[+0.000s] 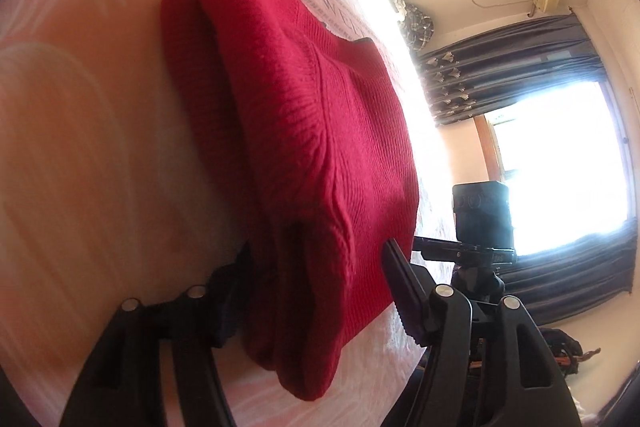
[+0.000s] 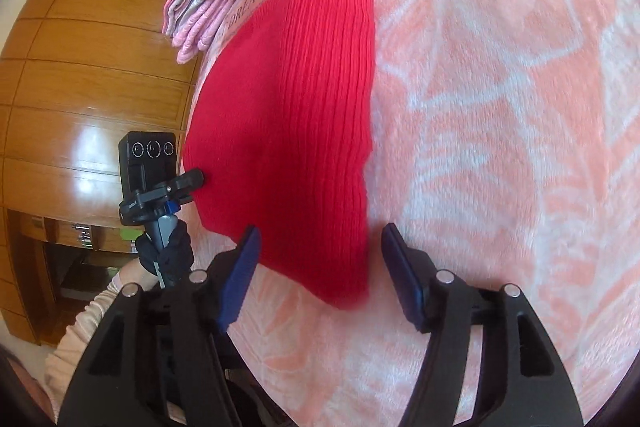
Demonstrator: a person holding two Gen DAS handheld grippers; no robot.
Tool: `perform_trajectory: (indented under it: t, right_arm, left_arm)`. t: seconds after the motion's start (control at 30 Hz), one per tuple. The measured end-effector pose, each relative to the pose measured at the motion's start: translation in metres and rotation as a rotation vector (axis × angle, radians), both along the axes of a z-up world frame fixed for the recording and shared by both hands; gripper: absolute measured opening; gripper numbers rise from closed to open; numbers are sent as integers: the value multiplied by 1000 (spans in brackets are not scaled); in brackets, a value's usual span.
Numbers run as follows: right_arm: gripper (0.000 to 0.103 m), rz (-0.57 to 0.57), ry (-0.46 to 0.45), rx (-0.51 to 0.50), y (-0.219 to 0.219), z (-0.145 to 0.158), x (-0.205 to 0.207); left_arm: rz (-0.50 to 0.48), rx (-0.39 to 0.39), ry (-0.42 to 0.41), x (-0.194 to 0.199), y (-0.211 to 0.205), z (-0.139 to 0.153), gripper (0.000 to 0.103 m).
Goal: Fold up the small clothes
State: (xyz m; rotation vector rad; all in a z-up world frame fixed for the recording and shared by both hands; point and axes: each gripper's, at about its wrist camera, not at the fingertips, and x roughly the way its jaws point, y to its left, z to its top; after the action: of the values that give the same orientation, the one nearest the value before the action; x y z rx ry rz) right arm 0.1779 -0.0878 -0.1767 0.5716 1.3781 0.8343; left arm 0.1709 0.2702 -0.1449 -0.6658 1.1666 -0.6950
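Fold step under way: red sweater (image 1: 296, 131) is seen mid-frame on the bed (image 2: 500, 107). Left tongs (image 1: 316, 279) are spread around its folded edge; right tongs (image 2: 316, 267) are apart at its corner. Next, closure is needed.

window (image 1: 560, 167): glaring daylight, right of frame
curtains (image 1: 516, 67): dark blue
wardrobe (image 2: 80, 67): glossy wood, left of frame
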Motion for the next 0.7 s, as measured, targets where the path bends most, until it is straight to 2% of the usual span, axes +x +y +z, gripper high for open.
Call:
perform_trajectory:
  t: [0.03, 0.07, 0.1, 0.17, 0.33, 0.47, 0.63, 0.7]
  right_arm:
    - [55, 8, -3, 3, 1, 0, -3]
    - [41, 15, -5, -2, 3, 1, -5]
    - [32, 18, -7, -19, 8, 2, -6]
    - [21, 25, -23, -36, 14, 8, -7]
    - [19, 32, -41, -146, 25, 8, -9]
    - [17, 18, -23, -161, 30, 3, -6]
    - [17, 10, -40, -167, 31, 3, -8]
    - [25, 0, -40, -157, 28, 8, -9]
  left_arm:
    - [-4, 9, -1, 5, 11, -3, 64]
    - [-7, 14, -6, -4, 11, -6, 63]
    - [-10, 25, -11, -9, 12, -6, 63]
    - [-27, 65, -24, -17, 14, -3, 63]
    - [-101, 215, -119, -29, 9, -1, 62]
    - [-150, 291, -194, -38, 6, 4, 62]
    - [-152, 279, -229, -38, 9, 5, 62]
    - [-137, 286, -225, -48, 12, 9, 62]
